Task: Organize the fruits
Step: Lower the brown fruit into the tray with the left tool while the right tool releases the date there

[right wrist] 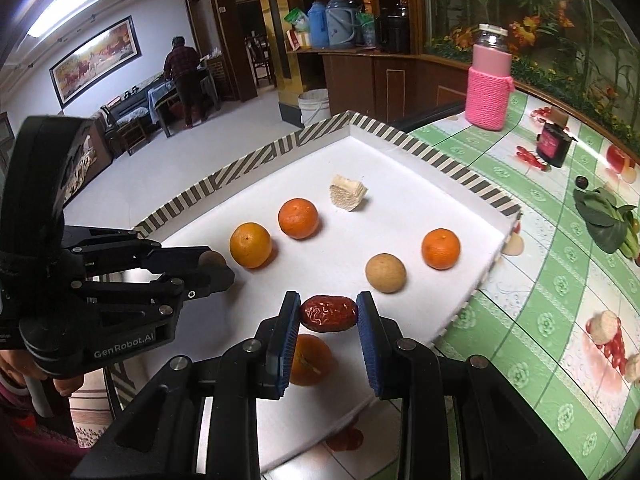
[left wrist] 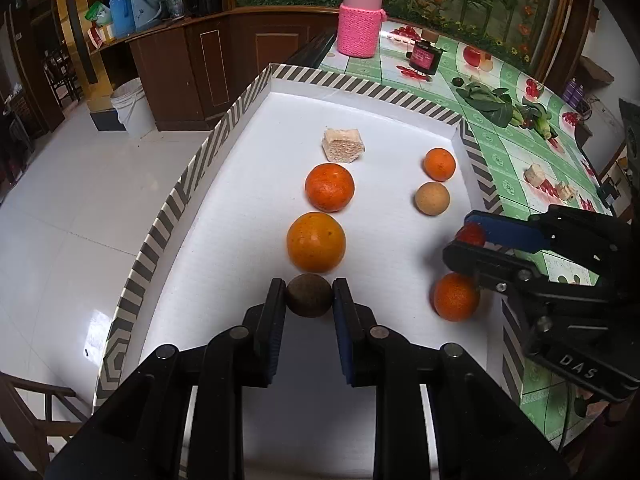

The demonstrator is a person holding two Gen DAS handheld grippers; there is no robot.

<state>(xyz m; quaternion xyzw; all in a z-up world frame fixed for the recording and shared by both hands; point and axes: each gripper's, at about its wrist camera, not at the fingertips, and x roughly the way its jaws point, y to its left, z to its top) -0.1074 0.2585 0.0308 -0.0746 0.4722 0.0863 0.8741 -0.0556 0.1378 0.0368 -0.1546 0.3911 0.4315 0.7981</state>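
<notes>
Both your tongs are pinching fruit over the white tray.

Your left tongs grip a small dark brown round fruit at the near end of the striped-edged tray, just this side of a yellow-orange orange and a deeper orange one. Further right lie a tan round fruit and a small orange. Your right tongs squeeze a wrinkled red date above another orange; the green-checked desk lies beyond.
</notes>
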